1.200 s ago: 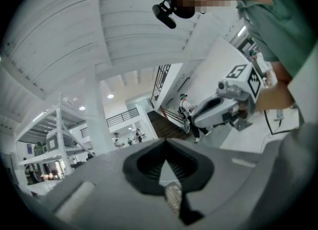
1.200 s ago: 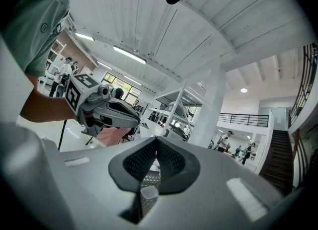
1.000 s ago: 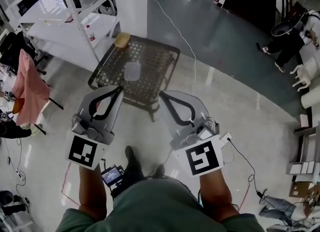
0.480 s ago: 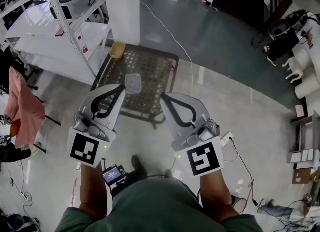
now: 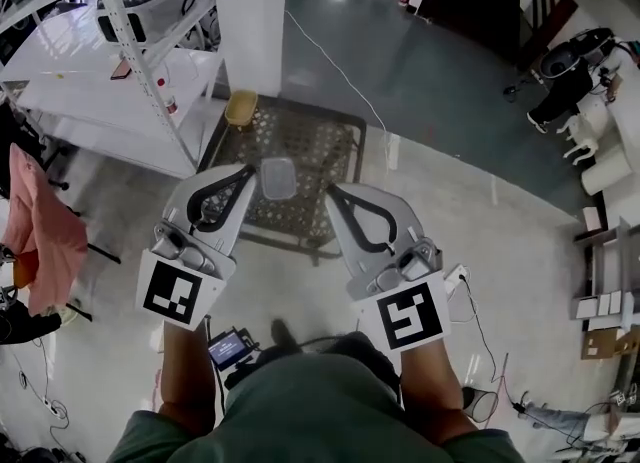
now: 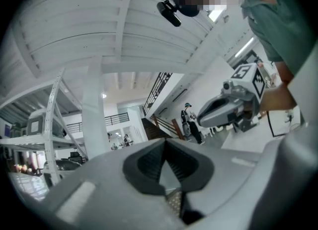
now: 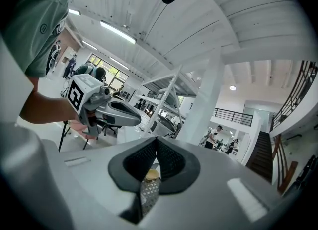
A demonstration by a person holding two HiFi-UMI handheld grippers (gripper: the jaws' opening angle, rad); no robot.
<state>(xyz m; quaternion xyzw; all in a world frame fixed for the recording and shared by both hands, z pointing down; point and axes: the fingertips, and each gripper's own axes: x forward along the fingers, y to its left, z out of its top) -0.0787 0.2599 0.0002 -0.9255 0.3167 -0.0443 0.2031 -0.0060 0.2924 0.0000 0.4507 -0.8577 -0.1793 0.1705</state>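
Head view: the left tongs [image 5: 243, 173] and right tongs [image 5: 333, 194] hang side by side, well above a dark mesh worktop [image 5: 325, 146], both pointing forward. A clear tub [image 5: 276, 178] lies on the mesh near its front edge. It shows between the 2 tips, closer to the left one. A yellow bowl [image 5: 240, 107] sits at the worktop's far left corner. In the left gripper view the left tongs' tips meet with nothing between them. The right gripper view shows the right tongs closed and empty too, with bowl and mesh visible through the gap behind the tips. A white pillar [image 5: 250, 1] stands beyond.
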